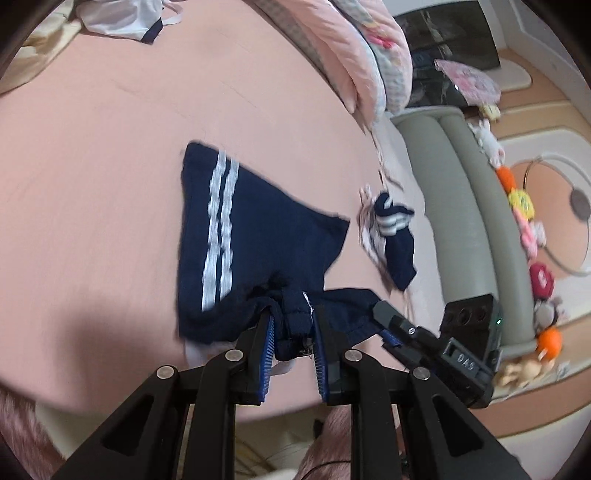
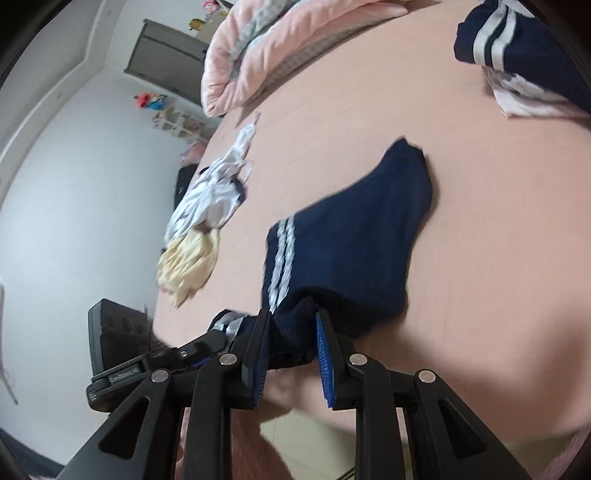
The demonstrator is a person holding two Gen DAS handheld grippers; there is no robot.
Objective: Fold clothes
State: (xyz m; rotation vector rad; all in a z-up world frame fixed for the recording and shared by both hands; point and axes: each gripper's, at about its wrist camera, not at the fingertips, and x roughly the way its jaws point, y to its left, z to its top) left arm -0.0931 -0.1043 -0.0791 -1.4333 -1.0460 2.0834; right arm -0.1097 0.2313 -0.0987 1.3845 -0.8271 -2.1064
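Observation:
Navy shorts with two white side stripes (image 1: 258,236) lie spread on the pink bed sheet (image 1: 92,155). My left gripper (image 1: 293,325) is shut on the bunched waistband at the near edge. The right gripper also shows in the left wrist view (image 1: 388,325), clamped on the waistband just to the right. In the right wrist view my right gripper (image 2: 291,325) is shut on the same navy shorts (image 2: 354,236), with the other gripper (image 2: 207,347) beside it on the left.
A pink quilt (image 1: 354,55) is heaped at the far side. A white and navy garment (image 1: 122,18) and a cream one (image 2: 188,262) lie at one end. Folded navy and white clothes (image 1: 391,229) sit near the grey headboard (image 1: 461,206) lined with plush toys.

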